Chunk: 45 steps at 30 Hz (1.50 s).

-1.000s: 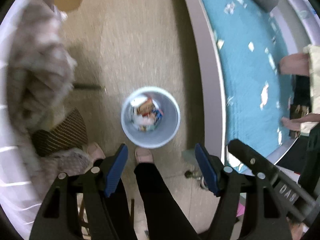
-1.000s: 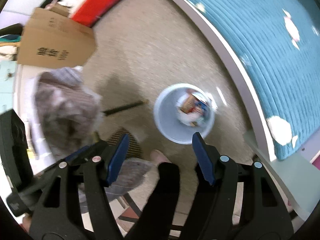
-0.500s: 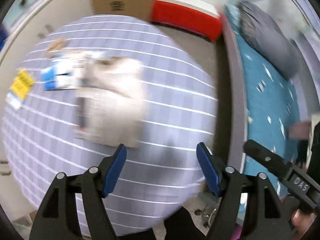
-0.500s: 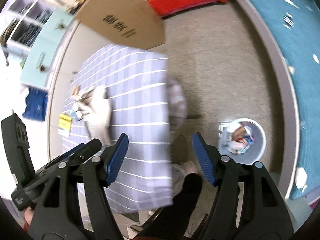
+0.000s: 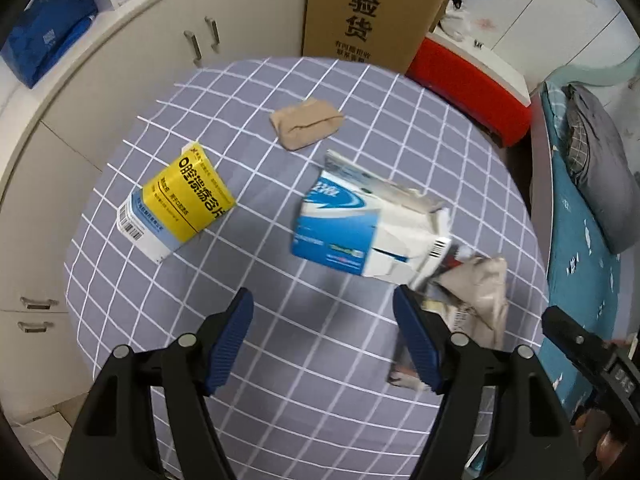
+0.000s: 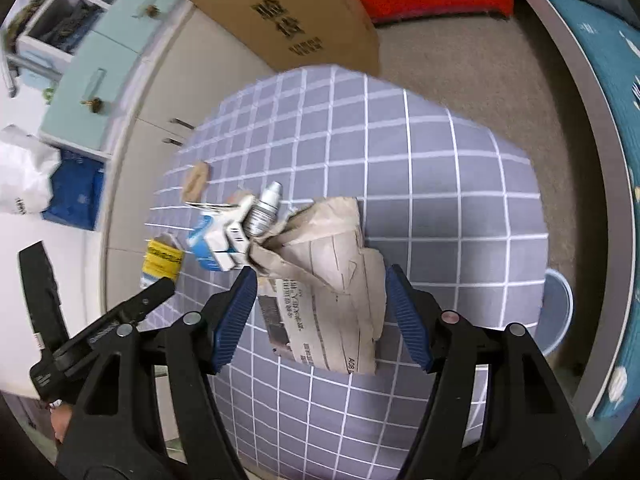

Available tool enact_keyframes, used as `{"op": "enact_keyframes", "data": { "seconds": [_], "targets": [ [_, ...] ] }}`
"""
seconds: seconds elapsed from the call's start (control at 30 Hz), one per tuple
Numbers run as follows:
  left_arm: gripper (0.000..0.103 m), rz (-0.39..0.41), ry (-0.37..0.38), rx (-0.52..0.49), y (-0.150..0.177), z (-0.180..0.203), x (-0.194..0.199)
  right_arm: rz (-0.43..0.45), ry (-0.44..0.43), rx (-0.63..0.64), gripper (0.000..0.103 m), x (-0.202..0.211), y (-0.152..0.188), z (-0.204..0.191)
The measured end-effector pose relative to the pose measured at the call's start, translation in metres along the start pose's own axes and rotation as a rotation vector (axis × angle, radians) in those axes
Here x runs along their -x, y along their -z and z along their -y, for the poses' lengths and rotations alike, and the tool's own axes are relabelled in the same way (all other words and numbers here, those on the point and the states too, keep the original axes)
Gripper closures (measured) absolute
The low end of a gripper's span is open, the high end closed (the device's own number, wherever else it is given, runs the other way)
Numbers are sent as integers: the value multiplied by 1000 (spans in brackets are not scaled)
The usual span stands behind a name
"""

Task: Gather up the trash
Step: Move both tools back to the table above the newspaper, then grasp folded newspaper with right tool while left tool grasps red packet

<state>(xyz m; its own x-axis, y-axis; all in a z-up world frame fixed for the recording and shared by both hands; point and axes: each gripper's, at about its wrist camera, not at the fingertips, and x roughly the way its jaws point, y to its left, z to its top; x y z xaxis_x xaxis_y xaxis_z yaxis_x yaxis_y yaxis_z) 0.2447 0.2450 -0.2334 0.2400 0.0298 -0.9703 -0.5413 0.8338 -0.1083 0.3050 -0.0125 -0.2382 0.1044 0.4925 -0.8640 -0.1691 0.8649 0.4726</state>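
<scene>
**A:** Where is the trash?

**B:** On the checked table (image 5: 320,392). A yellow box (image 5: 182,206) lies to the left. A torn blue box (image 5: 352,228) is in the middle. A brown wad (image 5: 306,122) is farther back. A crumpled newspaper (image 6: 332,280) lies just beside the blue box.

**A:** And the grippers?

**B:** The left gripper (image 5: 323,336) has its fingers spread wide, holding nothing. The right gripper (image 6: 318,316) is spread too, with the newspaper between its fingers. A little bottle (image 6: 264,210) pokes up by the blue box. A bin (image 6: 554,314) peeks out past the table edge.
</scene>
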Motion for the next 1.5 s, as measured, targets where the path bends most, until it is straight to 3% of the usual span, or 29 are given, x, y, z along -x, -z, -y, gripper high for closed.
{"op": "enact_keyframes", "data": {
  "seconds": [0.27,0.4,0.53,0.7,0.77,0.8,0.87,1.0,1.13,1.2,1.33,1.5],
  "targets": [
    [32,-101,59,-24,9,-3,-34,-59,70,-4,34,-30,11,12],
    [32,-135,102,-76,22,13,-46,-79,15,-45,33,-39,16,25],
    [32,-154,98,-135,39,33,-53,-72,-50,-45,27,-47,20,28],
    [32,-191,84,-150,53,42,-63,-68,-32,43,28,-50,18,17],
    [32,-193,75,-156,56,44,-64,-72,-14,72,50,-51,17,14],
    [32,-195,72,-154,57,44,-65,-92,-29,69,75,-54,17,16],
    [32,-198,71,-141,58,46,-66,-130,-87,34,79,-60,18,22],
    [32,-192,72,-130,59,46,-62,-114,-156,60,94,-50,21,21],
    [32,-175,76,-122,62,44,-53,-84,-272,62,100,-21,21,19],
    [32,-160,96,-113,62,46,-48,-63,-288,80,100,-4,20,17],
    [32,-134,120,-116,62,58,-41,-2,-267,110,100,33,17,24],
    [32,-125,150,-115,52,89,-44,70,-138,113,100,59,14,40]
  ]
}}
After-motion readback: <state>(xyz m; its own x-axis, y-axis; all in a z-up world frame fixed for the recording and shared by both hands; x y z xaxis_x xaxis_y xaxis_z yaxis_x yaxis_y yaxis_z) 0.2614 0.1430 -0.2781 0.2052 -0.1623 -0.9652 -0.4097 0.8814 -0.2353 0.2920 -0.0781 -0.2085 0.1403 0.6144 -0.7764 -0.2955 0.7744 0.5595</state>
